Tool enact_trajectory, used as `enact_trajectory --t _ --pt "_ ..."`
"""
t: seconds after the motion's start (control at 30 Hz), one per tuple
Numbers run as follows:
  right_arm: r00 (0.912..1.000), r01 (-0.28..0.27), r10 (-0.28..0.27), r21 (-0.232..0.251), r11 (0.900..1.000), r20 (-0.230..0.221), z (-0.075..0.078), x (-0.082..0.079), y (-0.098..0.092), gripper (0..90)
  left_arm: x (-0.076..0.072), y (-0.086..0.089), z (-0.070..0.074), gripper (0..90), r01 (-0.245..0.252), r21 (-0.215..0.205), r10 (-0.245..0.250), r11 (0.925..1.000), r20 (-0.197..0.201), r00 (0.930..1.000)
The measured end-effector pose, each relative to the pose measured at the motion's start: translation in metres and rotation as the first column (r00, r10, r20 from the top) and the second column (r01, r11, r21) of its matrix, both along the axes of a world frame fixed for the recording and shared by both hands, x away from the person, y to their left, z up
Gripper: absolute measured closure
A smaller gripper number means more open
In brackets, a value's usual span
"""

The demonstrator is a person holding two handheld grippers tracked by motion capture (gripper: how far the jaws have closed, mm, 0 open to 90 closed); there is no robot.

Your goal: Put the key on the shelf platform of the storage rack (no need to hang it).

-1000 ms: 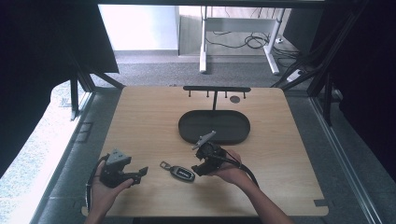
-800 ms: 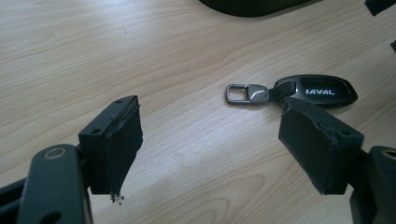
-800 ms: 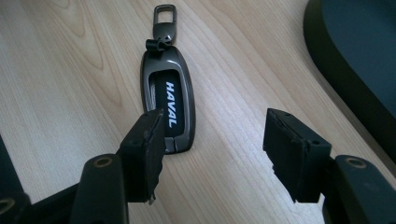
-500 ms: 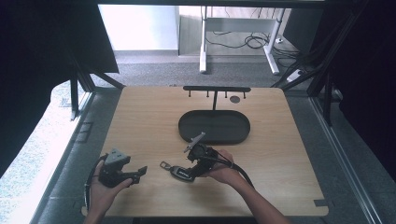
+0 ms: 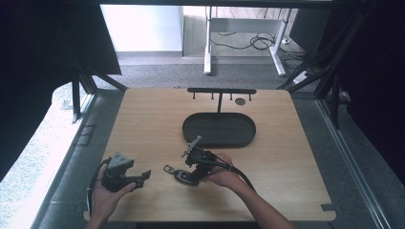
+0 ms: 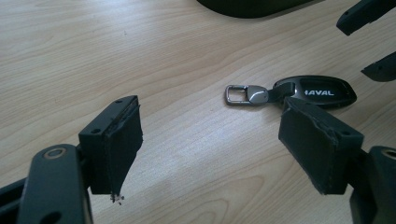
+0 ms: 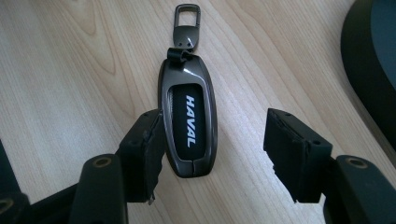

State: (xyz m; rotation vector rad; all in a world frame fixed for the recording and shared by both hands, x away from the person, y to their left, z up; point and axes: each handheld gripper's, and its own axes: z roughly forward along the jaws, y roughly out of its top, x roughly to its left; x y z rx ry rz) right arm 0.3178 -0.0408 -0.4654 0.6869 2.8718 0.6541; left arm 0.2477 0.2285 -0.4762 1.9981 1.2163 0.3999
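Over the last second the right gripper (image 5: 188,174) slid toward the near-left part of the table (image 5: 296,191), from a spot just in front of the tray down onto the key fob (image 5: 184,176). Its jaws stood partly apart, barely wider than before, and in the right gripper view they straddled the fob's (image 7: 189,122) rear end: the left pad sat right against the fob's edge, while the right pad was well clear of it, so nothing was clamped yet. My reading is that the hand was lining up for a pick, and a small shift sideways would be needed to centre the fob before closing.

Meanwhile the left gripper (image 5: 143,175) rested in the person's hand near the front left corner, unmoved, jaws wide apart and holding nothing. Its own view looked across the wood at the fob (image 6: 317,91), with the metal clasp (image 6: 245,94) pointing toward it.

Lying flat near the front edge, a little left of centre, the fob had its clasp end toward the left gripper. Behind it, the dark oval tray (image 5: 219,130) sat mid-table, and a black rack with hooks (image 5: 221,91) stood at the far edge. Nothing lay between fob and tray. The fob was thin and lay flat, so the pads might well skid over it.
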Motion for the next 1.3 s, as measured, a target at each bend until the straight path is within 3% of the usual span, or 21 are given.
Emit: enact_trajectory --t 0.6,0.93,1.3 --pt "0.9993 -0.032 0.031 -0.026 0.999 -0.020 -0.007 0.003 0.021 38.0 0.000 0.001 0.000 21.8 0.000 -0.004 0.000 1.0000 0.001 1.0000" --pt "0.9986 -0.047 0.045 -0.083 0.995 -0.026 -0.021 0.002 0.031 37.1 0.000 0.001 0.000 21.7 0.000 -0.006 0.000 1.0000 0.002 1.0000" --pt "0.9982 -0.043 0.039 -0.104 0.994 -0.045 -0.034 0.007 0.037 37.9 0.000 0.003 0.000 21.7 -0.006 -0.005 0.006 1.0000 0.002 1.0000"
